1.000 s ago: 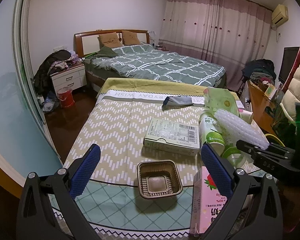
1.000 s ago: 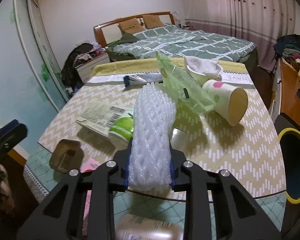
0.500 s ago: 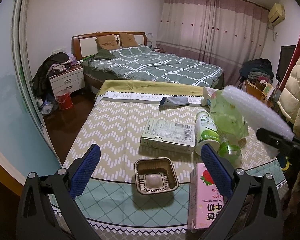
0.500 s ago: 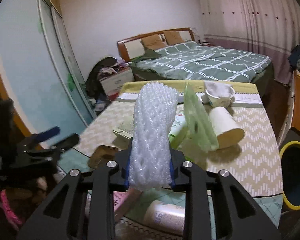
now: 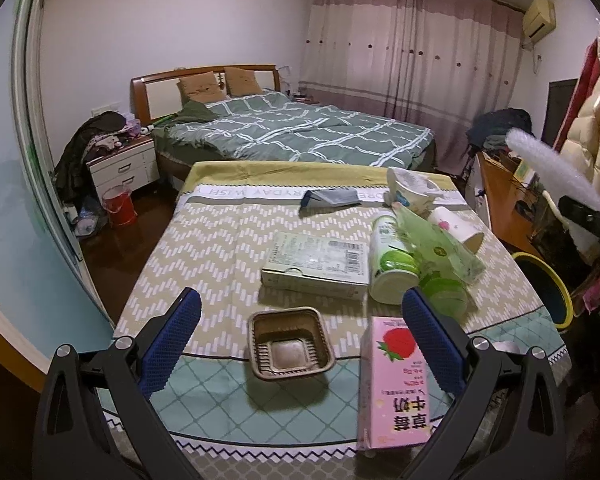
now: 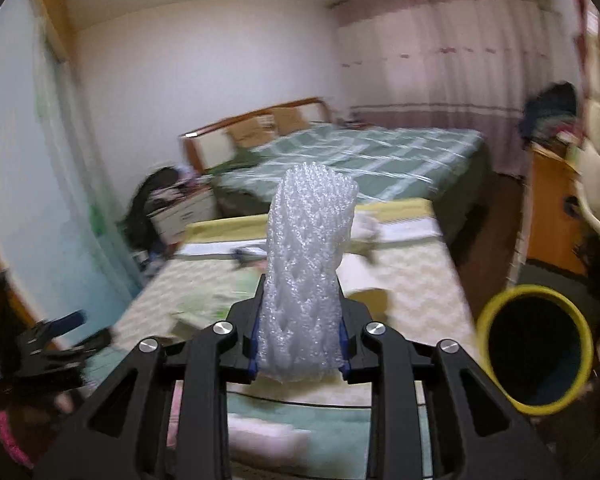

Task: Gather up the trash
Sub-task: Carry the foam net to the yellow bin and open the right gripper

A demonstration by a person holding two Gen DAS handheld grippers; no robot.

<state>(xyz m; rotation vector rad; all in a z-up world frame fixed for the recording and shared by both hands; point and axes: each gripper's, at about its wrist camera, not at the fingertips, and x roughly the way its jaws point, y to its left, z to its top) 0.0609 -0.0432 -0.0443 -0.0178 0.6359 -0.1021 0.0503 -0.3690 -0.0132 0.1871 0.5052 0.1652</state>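
1. Foam netting, white and knobbly, forms the sleeve (image 6: 306,264) clamped between the narrow fingers of the right gripper (image 6: 300,344); it stands up out of the jaws as a soft tube.
2. Beyond the sleeve lies the table (image 5: 204,248) in a zigzag cloth, and to the right of the sleeve stands a round bin (image 6: 534,350) with a yellow rim and dark inside.
3. The left gripper (image 5: 300,344) holds nothing; its ribbed blue pads (image 5: 170,340) stand wide apart above the table's near edge.
4. Only the left view shows the litter sharply: a brown ridged plastic tray (image 5: 290,344), a pink milk carton (image 5: 396,380), a flat printed box (image 5: 316,264), a white bottle (image 5: 392,264) with a green cap, crumpled green film (image 5: 440,244) and a paper cup (image 5: 456,230) lying on its side.
5. In the right view the table is blurred; it alone shows the bin's full mouth.
6. A second ago the sleeve hung low over the bottle; it is now raised and off past the table's right edge (image 5: 552,168), nearer the bin.
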